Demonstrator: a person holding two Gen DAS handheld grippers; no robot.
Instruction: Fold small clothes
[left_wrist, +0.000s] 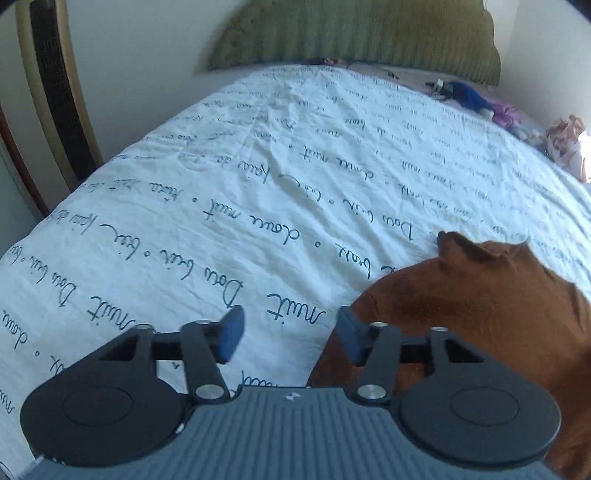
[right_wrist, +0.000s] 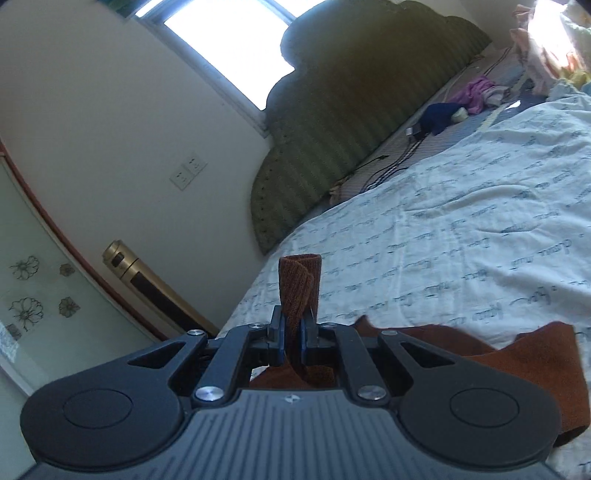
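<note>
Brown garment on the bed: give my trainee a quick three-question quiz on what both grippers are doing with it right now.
1. True or false: the right gripper is shut on a ribbed part of the brown garment.
2. The left gripper is: A) open, holding nothing B) shut on the garment C) out of view.
3. What lies under the garment?

Key: 1 true. 2 A. 3 the white bedspread printed with handwriting.
</note>
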